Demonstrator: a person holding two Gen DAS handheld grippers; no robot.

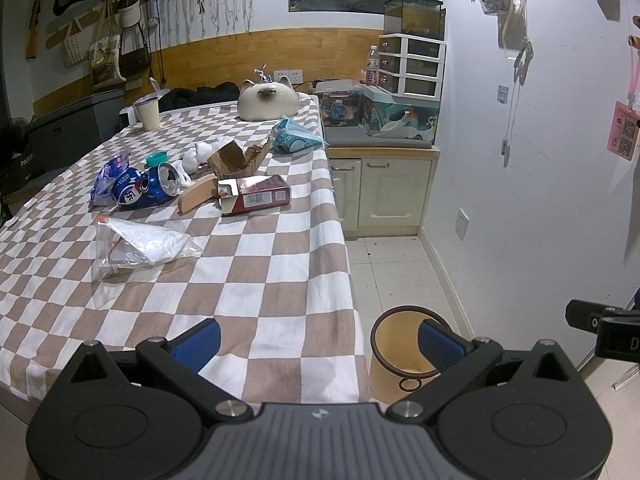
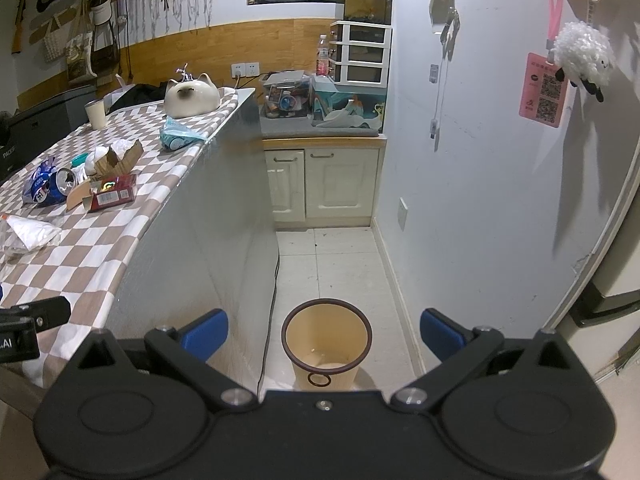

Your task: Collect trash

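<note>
Both my claws, left (image 1: 320, 342) and right (image 2: 324, 334), are wide and empty; the can (image 1: 146, 186) lies sideways on the checked table (image 1: 256, 264), mouth toward the wall cabinet (image 1: 380, 192), bin (image 2: 326, 344) on the tiled floor.

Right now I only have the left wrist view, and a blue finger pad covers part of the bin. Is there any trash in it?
Observer: No. From the right wrist view I can see down into the bin, and no trash shows inside.
Operator: And the right gripper? I only see a black edge of it.
Observer: The right gripper is open and empty, pointing at the bin.
Operator: Is anything on the floor near the bin?
Observer: A black cable runs along the floor at the foot of the table's side panel, to the left of the bin.
</note>
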